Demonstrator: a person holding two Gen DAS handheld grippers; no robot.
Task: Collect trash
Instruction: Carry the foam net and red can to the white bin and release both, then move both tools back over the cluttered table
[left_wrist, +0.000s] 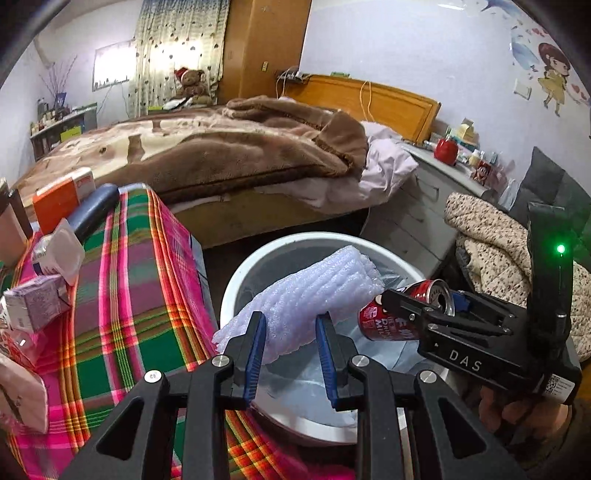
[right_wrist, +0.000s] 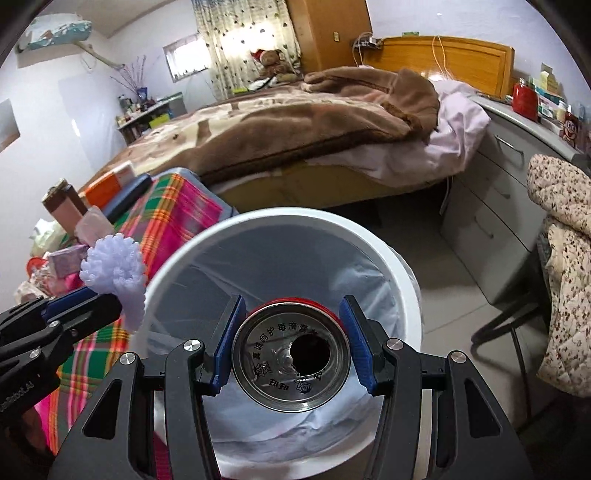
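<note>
Both pieces hang over the white bin (right_wrist: 369, 236), not yet dropped: left tongs (left_wrist: 290, 332) pinch the foam roll (left_wrist: 306, 291), right tongs (right_wrist: 291, 343) clamp the red can (right_wrist: 291, 360); cartons (left_wrist: 37, 306) at nine o'clock on the plaid tabletop (left_wrist: 140, 295) remain

A home bedroom: bed (left_wrist: 207, 147) under brown blanket, teddy bear (left_wrist: 192, 83) (Santa-hatted), curtained window (left_wrist: 177, 51).

Table (left_wrist: 147, 295), plaid-clothed: orange-white box (left_wrist: 62, 197), dark cylinder (left_wrist: 94, 210), purple carton (left_wrist: 35, 306), white packet (left_wrist: 61, 253). Floor (right_wrist: 454, 291): white lined bin (right_wrist: 406, 273) beside table.
</note>
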